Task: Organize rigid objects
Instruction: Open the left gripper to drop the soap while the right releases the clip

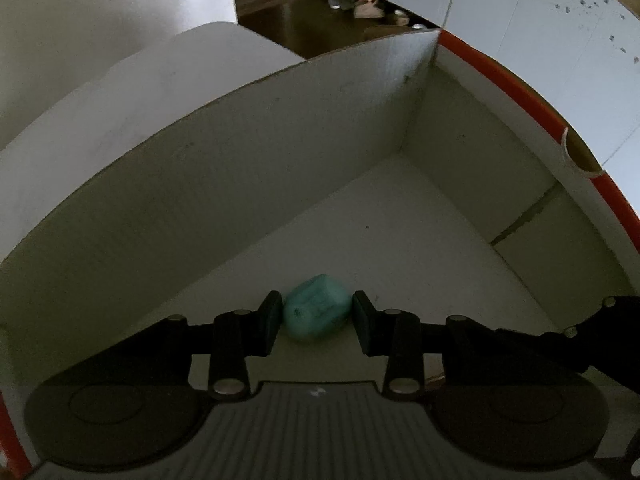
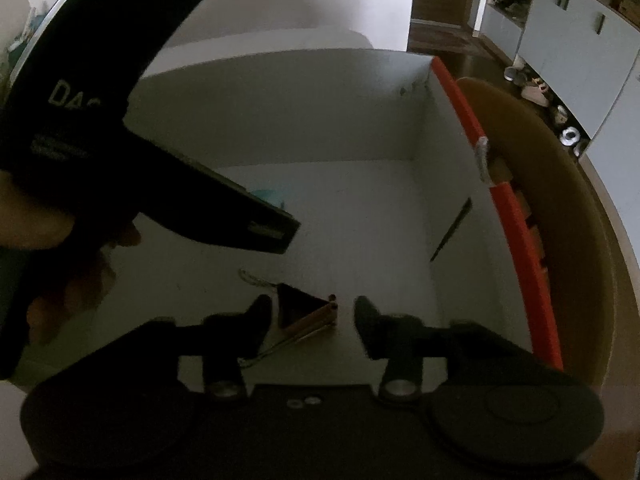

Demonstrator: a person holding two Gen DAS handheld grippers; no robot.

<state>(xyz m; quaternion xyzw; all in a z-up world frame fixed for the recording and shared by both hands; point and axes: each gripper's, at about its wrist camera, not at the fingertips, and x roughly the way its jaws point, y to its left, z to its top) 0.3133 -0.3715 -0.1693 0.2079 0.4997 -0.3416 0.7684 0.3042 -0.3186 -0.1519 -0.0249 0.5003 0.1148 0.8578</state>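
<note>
Inside the white box (image 1: 240,184), teal stone (image 1: 316,307) pinched by left gripper (image 1: 316,316), right gripper (image 2: 312,312) wide around triangle (image 2: 304,312).

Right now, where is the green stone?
In the left wrist view, the green stone sits on the floor of the white box, between the left gripper fingertips, near the box's left wall.

dim interior | brighter background | fisheye edge warp | right view blurred
</note>
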